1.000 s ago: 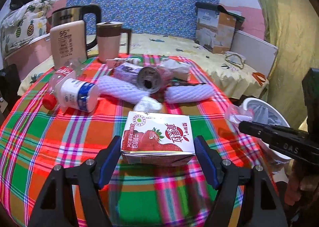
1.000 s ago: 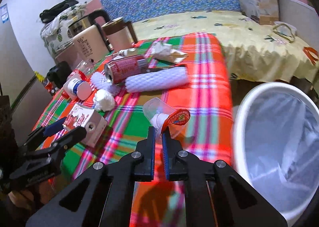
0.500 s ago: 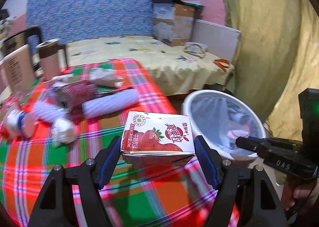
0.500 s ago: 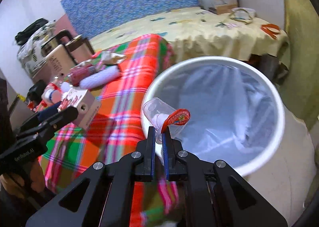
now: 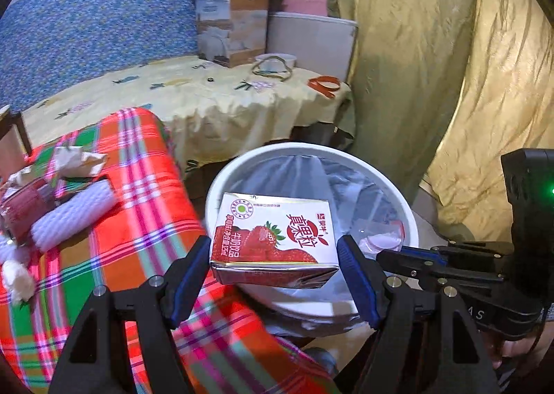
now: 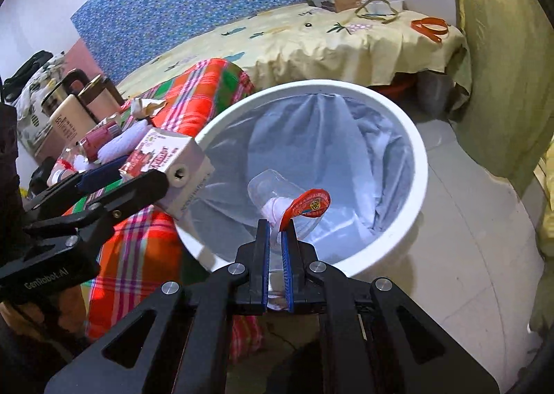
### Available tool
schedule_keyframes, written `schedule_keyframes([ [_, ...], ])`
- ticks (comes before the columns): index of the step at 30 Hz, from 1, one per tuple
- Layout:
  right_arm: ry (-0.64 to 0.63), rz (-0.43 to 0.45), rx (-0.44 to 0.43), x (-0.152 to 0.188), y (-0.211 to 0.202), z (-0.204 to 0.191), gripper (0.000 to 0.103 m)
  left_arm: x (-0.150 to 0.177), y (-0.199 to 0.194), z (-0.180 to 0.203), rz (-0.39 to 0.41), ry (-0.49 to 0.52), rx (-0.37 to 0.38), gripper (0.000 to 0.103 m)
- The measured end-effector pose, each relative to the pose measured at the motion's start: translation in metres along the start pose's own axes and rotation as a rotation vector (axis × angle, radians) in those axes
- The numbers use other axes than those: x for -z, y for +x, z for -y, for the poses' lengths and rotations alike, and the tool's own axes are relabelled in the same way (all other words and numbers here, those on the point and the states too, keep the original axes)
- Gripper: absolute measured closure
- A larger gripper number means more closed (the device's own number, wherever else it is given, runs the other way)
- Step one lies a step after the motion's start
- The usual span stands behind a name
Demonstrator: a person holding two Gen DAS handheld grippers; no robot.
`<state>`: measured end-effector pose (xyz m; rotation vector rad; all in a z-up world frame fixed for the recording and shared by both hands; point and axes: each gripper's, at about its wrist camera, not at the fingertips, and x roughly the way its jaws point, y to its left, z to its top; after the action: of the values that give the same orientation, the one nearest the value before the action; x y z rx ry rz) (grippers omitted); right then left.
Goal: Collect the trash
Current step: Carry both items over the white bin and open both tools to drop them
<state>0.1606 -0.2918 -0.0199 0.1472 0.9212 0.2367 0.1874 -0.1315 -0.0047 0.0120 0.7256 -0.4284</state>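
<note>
Trash rides in both tools: the right gripper (image 6: pixel 275 248), pressed almost together, pinches a clear plastic cup (image 6: pixel 277 193) with a peeled red foil lid by its crumpled end, hanging inside the near rim of the white bin (image 6: pixel 420 165). The left gripper (image 5: pixel 275 267) clamps a strawberry milk carton (image 5: pixel 273 238) across its ends, over the bin's rim beside the table edge. Best to carry each piece clear past the rim, toward the liner's middle, before spreading the fingers. A second ago both pieces hung above the plaid tablecloth (image 5: pixel 138 158); now both have crossed to the bin.
</note>
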Motion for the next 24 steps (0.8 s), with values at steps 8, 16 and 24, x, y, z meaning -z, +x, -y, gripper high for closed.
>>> schedule_keyframes([
  [8,0.021,0.005,0.007,0.002,-0.003,0.011,0.076,0.001,0.007,0.005,-0.025,0.014,0.008,0.027],
  [16,0.026,0.026,0.004,0.002,-0.01,0.014,0.074,0.0,0.005,0.005,0.0,0.01,0.01,0.026],
  [24,0.013,0.042,0.001,0.003,-0.019,0.011,0.072,0.002,-0.007,-0.001,0.031,-0.01,0.004,0.025],
])
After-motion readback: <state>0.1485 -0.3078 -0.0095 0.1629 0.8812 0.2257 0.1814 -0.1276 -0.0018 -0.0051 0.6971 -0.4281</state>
